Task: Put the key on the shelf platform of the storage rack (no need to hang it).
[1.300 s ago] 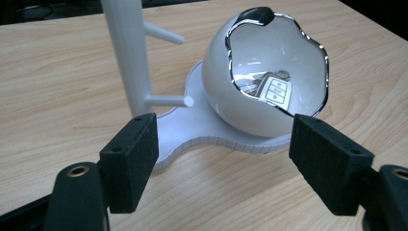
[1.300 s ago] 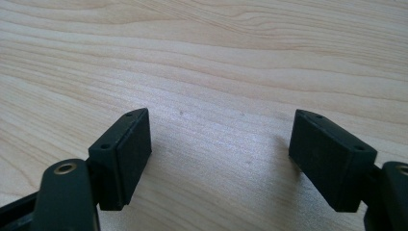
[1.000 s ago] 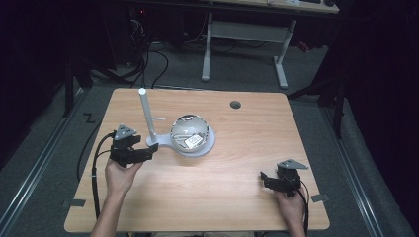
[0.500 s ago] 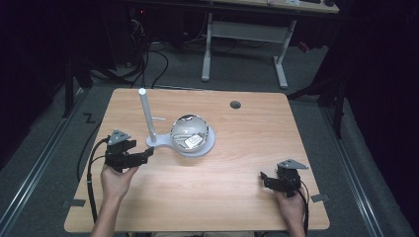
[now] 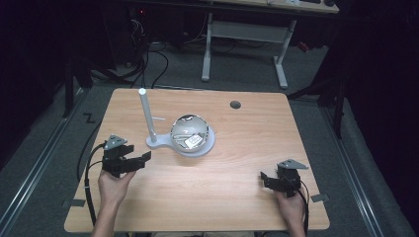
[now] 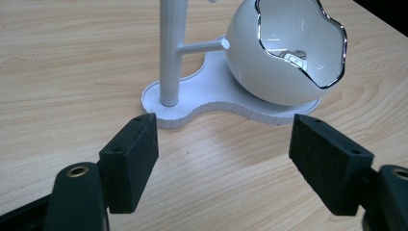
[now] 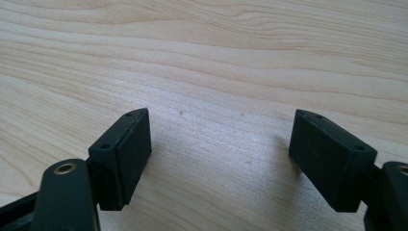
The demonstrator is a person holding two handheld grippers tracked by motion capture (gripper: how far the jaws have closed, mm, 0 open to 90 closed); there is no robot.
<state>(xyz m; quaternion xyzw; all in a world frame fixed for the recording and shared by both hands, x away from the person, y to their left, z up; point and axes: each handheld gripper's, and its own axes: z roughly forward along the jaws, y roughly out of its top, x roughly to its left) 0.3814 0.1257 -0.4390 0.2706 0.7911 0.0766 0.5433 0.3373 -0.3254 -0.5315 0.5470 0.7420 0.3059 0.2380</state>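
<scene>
- The wooden table (image 5: 207, 197) takes up most of the floor space here, pale grain running side to side, with a small dark round hole (image 5: 235, 104) near its far edge.
- A white stand (image 5: 163, 144) sits left of the table's middle: a flat curved base with an upright white post (image 5: 146, 116) rising from its left end and a short peg sticking out of the post toward the right.
- A glossy white bowl (image 5: 191, 133) with a wavy silver rim rests on the right part of that base, tipped so its opening faces up and toward the near side; something small and shiny lies inside, too small to make out.
- The left gripper (image 5: 136, 162) is held low over the table, just near and left of the stand's base, pointing at it. Its jaws stand wide apart with nothing between them; in the left gripper view the stand and bowl sit just beyond the black pads (image 6: 130, 161).
- The right gripper (image 5: 269, 178) rests at the near right of the table, well apart from the stand, jaws spread wide over bare wood.
</scene>
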